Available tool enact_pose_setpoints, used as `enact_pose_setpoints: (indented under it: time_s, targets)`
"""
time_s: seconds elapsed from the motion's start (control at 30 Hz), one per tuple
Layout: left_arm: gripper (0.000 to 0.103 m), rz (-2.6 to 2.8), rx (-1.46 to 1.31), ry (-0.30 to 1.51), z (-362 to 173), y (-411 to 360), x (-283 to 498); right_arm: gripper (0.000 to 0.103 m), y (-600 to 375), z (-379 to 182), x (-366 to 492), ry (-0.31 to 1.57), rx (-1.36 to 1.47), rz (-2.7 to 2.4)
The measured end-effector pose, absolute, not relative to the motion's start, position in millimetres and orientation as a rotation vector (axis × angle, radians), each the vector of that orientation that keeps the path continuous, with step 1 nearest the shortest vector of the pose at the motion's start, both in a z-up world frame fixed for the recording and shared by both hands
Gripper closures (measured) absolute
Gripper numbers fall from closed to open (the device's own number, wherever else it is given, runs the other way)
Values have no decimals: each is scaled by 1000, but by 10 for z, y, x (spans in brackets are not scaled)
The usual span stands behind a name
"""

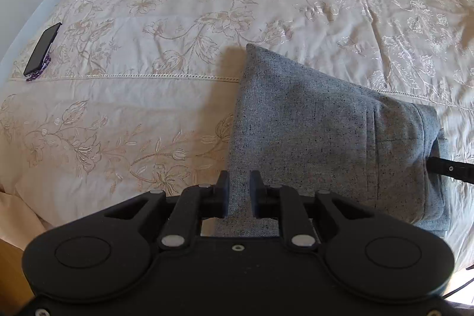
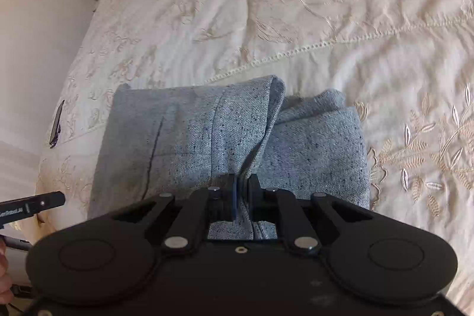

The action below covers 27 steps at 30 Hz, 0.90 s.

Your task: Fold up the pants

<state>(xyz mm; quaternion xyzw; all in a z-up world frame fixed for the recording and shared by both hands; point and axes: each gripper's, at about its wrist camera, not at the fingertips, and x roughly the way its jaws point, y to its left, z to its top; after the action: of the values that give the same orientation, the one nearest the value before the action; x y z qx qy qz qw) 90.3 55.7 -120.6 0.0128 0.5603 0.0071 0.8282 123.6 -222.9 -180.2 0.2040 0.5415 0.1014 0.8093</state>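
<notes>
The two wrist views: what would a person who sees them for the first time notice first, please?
First, the grey speckled pants, partly folded, lie on the cream embroidered bedspread in the middle of both views. The left gripper and the right gripper each pinch the near edge of the fabric. A dark phone lies near the bed's far left edge.

1 pants (image 1: 326,132), 1 phone (image 1: 43,48), prob.

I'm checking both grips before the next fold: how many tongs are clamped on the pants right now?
2. The left tongs pinch the grey pants at their near left edge; the right tongs pinch a raised fold at the near right side.
</notes>
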Motion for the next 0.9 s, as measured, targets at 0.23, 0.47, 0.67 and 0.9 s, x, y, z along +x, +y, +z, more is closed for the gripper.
enact_pose_setpoints:
  time_s: [0.23,0.47,0.67,0.9]
  targets:
    - [79,-90,58,1143,-1221,276,957,102,-2445,-1349,977,1089,244,70]
    - [79,-147,94,1176,-1362,82,956,56,-2671,-1636,1001,1112,462,139]
    - [79,-100,116,1181,-1311,180,828,56,-2588,-2175,1134,1241,553,159]
    - [79,-49,99,1205,-1327,343,803,95,-2224,-2080,1234,1230,451,284]
